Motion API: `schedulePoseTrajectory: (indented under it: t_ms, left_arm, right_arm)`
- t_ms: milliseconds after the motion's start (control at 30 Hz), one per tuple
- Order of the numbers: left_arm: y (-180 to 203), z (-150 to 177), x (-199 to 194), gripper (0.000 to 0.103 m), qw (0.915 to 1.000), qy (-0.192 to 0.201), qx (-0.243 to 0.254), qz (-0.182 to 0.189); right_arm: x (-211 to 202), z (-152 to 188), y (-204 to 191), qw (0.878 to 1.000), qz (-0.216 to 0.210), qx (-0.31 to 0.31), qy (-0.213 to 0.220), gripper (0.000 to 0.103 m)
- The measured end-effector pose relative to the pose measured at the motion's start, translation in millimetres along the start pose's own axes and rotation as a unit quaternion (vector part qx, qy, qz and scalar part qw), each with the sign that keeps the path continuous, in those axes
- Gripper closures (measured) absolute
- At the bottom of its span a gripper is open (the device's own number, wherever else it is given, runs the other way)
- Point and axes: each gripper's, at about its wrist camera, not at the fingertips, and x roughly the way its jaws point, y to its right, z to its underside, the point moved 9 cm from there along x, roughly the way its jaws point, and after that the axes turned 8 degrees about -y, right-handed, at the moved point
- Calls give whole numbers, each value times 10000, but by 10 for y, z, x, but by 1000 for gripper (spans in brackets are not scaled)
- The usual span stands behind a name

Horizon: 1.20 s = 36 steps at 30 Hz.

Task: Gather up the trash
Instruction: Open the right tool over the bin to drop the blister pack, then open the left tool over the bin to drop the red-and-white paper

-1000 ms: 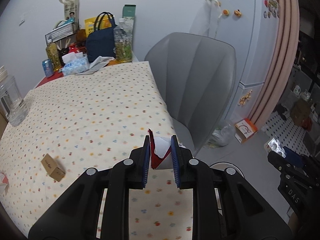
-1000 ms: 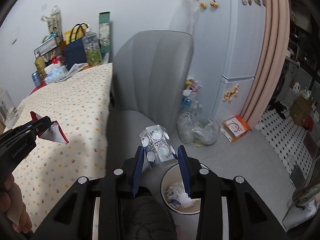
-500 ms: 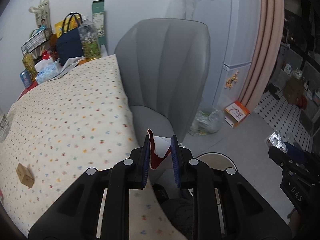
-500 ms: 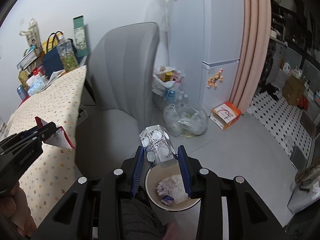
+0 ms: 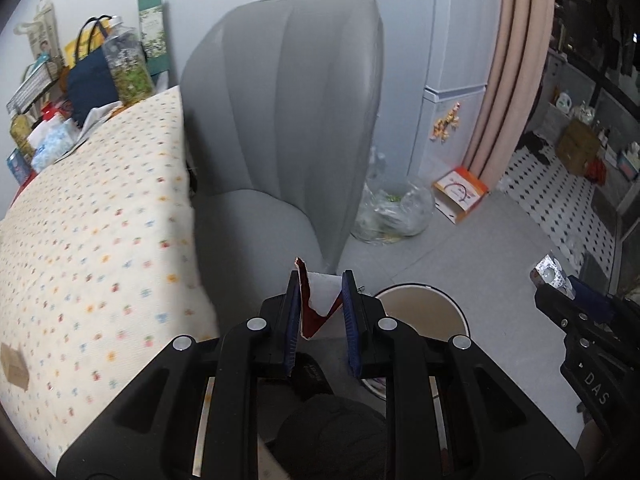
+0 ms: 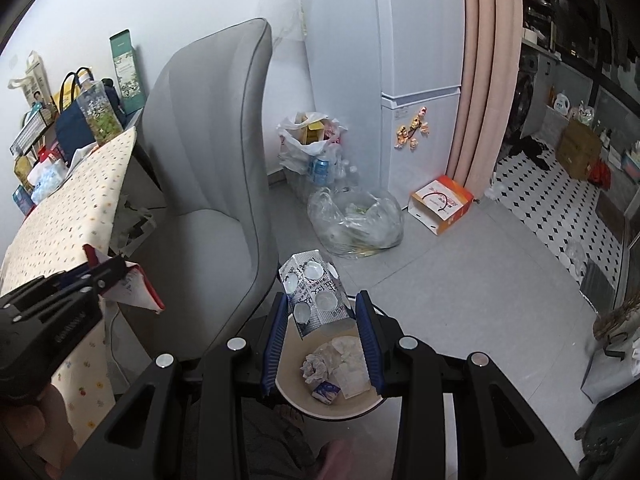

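Over the cream waste bin [image 6: 362, 404] on the grey floor, the right hand-held gripper [image 6: 322, 312] is clamped on an emptied silver blister pack [image 6: 314, 290]. Beside the grey chair [image 5: 288, 120], the left hand-held gripper [image 5: 320, 304] is clamped on a torn red-and-white wrapper [image 5: 316, 300], near the bin's rim and the dotted table [image 5: 92, 216].

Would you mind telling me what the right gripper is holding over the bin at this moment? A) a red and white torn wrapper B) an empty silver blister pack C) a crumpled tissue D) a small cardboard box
B: in the right wrist view the right gripper is shut on a silver blister pack with emptied pockets, just above the bin; the torn wrapper is in the left gripper.
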Motion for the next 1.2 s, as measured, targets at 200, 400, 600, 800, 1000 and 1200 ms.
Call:
schedulePoseTrajectory:
  t_ms: [200, 400, 600, 800, 1000, 1200]
  left_arm:
    - [159, -74, 102, 83, 9999, -59, 108, 74]
    - [235, -93, 130, 83, 9997, -91, 198, 52]
    - [284, -106, 113, 83, 9996, -83, 264, 77]
    - [512, -133, 61, 83, 9989, -32, 402, 220]
    - [809, -168, 15, 83, 9974, 24, 578, 440]
    - [1117, -173, -22, 82, 9949, 43, 760, 668]
  right_arm:
    - [78, -57, 113, 9999, 40, 90, -20, 65]
    - [105, -81, 142, 9999, 35, 123, 35, 45]
    - [29, -70, 263, 9996, 160, 224, 75, 37]
    - [-193, -78, 452, 9982, 422, 306, 285, 27]
    - [-346, -34, 720, 9958, 666, 503, 378, 22]
    - [-437, 35, 1009, 9926, 886, 728, 396, 19]
